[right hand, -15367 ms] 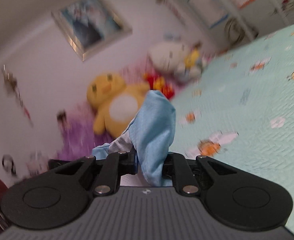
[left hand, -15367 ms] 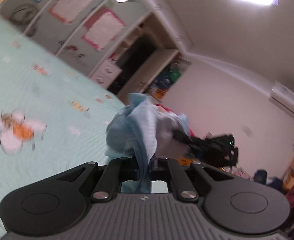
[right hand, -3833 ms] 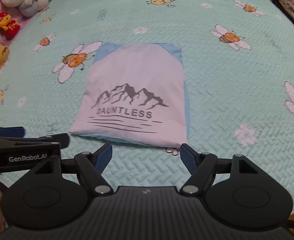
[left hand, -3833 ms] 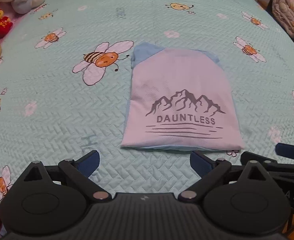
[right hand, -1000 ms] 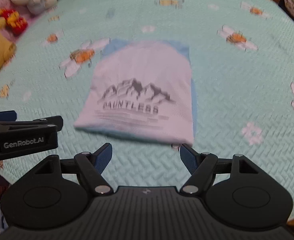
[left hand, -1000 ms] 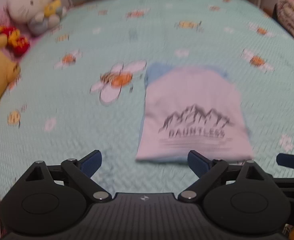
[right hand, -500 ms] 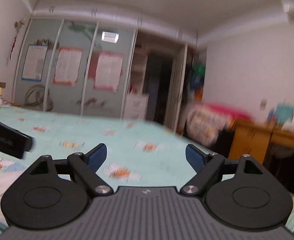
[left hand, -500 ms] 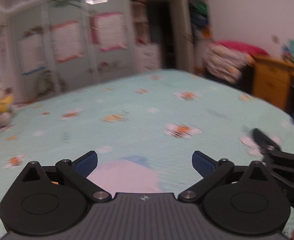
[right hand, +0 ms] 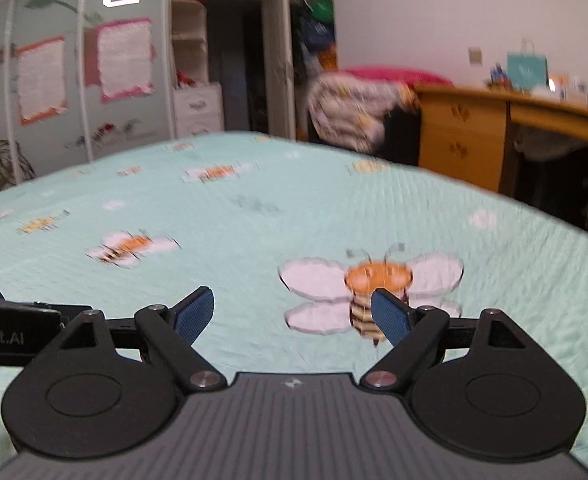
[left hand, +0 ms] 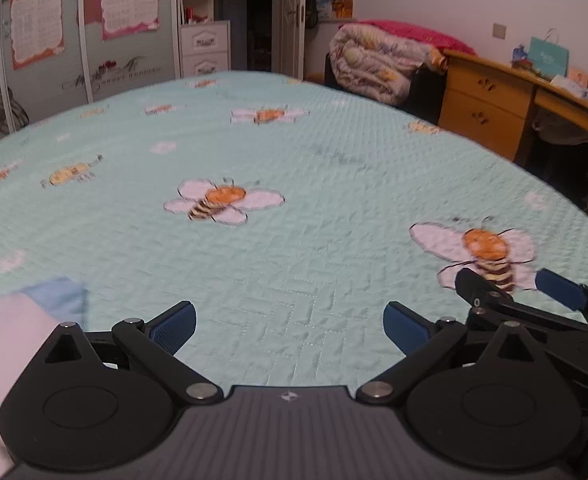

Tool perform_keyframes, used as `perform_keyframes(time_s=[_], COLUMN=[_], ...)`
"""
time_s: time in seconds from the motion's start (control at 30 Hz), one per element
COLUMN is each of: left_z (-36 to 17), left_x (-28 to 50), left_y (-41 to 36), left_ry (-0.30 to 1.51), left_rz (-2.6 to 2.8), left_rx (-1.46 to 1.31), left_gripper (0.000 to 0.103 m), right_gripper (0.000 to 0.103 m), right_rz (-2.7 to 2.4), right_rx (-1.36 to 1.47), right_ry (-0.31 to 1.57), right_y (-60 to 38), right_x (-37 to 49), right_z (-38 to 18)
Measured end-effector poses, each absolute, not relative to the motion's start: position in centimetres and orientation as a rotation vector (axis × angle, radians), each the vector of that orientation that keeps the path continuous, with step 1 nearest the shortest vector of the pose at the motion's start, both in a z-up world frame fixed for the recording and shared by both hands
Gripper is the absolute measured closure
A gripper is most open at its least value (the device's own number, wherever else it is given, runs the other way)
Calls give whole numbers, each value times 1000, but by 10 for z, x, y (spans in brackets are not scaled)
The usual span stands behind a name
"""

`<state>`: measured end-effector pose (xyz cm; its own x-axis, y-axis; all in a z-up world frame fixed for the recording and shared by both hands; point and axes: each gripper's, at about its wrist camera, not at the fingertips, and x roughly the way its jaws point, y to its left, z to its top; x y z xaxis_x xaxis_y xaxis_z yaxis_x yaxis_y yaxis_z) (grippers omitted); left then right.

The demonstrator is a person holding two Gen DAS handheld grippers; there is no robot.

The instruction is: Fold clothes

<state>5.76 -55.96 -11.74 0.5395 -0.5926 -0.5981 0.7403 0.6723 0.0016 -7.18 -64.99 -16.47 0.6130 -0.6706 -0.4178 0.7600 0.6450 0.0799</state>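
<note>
With both the left gripper (left hand: 289, 326) and right gripper (right hand: 291, 312) spread and empty, leave the folded shirt (left hand: 9, 320) undisturbed on the bed (left hand: 294, 240).

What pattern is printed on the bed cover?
Orange bees with white wings on mint-green quilted bed cover; clearest in the left wrist view.

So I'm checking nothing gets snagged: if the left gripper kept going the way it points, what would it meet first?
Most likely the bare bedspread: the open left gripper has nothing between its fingers. The folded shirt lies off to its left, the right gripper to its right. Depth is uncertain.
</note>
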Motion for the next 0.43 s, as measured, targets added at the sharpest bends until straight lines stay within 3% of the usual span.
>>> perform_keyframes(time_s=[0.2,0.43], left_z=[-158,-178], left_x=[87,110], left_y=[-579,-594], left_ry=[589,609], left_rz=[-808,-779], left_rx=[241,219], left_gripper=[0,0], right_gripper=[18,17], right_rz=[-845,-955], right_rx=[406,283], right_ry=[456,583], right_y=[-676,-677], right_x=[-58,-19], right_z=[-200,-213])
